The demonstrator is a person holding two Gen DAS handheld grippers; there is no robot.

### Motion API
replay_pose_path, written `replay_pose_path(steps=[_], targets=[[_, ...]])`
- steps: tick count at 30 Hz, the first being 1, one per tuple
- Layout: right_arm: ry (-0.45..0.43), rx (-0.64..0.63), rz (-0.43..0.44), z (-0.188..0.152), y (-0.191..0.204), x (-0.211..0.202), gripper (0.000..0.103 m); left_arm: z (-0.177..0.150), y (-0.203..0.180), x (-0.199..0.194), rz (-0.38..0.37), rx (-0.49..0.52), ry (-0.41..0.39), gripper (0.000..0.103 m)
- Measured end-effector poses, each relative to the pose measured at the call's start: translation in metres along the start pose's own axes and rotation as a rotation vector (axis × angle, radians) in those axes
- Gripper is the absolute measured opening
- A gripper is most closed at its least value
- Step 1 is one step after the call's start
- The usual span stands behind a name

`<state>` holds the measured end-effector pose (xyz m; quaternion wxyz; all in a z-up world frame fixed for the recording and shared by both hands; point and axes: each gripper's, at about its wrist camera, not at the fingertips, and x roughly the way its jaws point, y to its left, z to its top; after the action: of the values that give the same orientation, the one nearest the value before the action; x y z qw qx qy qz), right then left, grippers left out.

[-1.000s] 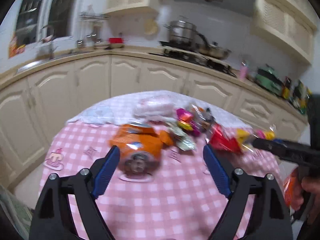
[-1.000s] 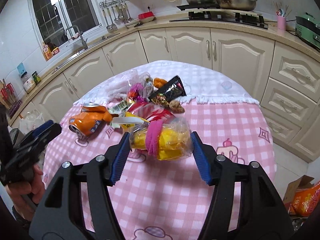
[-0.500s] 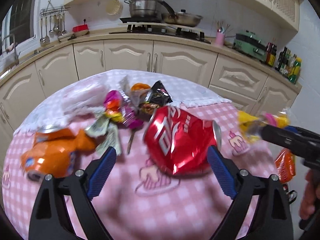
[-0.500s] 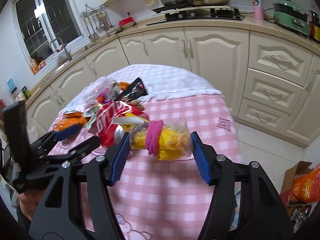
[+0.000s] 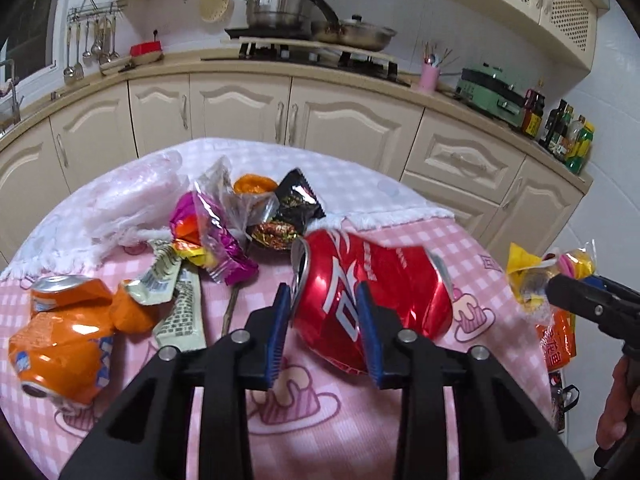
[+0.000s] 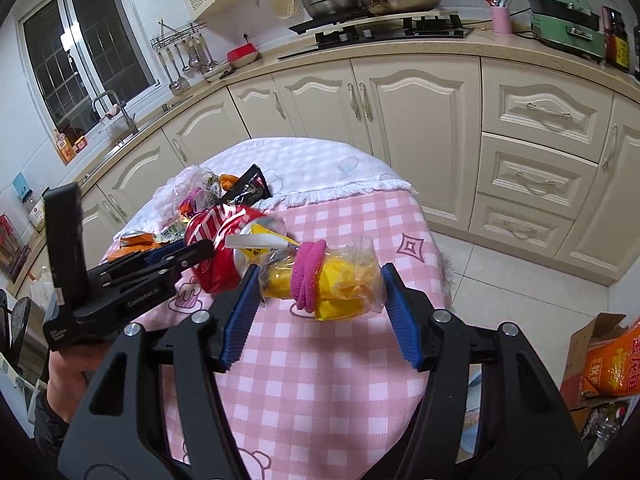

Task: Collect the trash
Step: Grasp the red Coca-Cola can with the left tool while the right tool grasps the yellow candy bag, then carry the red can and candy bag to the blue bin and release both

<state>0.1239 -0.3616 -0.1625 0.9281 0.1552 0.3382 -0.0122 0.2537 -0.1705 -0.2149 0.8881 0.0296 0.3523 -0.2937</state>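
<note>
A crushed red can (image 5: 392,280) lies on the pink checked tablecloth (image 5: 320,420). My left gripper (image 5: 322,292) is closing, and its blue pads pinch the can's rim end between them. The same can (image 6: 216,232) and left gripper (image 6: 196,252) show at the left of the right wrist view. My right gripper (image 6: 320,276) is shut on a clear bag of yellow scraps (image 6: 348,280) with a pink band around it, held above the table's right part. That bag (image 5: 520,264) and the right gripper (image 5: 560,284) appear at the right edge of the left wrist view.
A crushed orange can (image 5: 68,336) lies at the left. Behind it are a purple wrapper (image 5: 208,232), a black snack packet (image 5: 298,200) and a clear plastic bag (image 5: 132,200). A cardboard box (image 6: 608,360) sits on the floor at right. Kitchen cabinets curve round behind.
My left gripper swung from the orange can to the red can, and its jaws went from wide to narrow around the can's end. The right gripper drifted a little, bag still held.
</note>
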Motion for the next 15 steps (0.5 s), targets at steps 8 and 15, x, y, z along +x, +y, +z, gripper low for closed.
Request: replay_pose_path(steps=[8,15], targets=[[-0.039,-0.005,0.001,0.004,0.0,-0.021,0.06,0.001,0.001,-0.035,-0.014,-0.022,-0.065,0.032],[-0.108,0.0,-0.02,0.008,-0.014,-0.056,0.06,0.017,-0.032,-0.077,-0.063,0.017,-0.162,0.032]])
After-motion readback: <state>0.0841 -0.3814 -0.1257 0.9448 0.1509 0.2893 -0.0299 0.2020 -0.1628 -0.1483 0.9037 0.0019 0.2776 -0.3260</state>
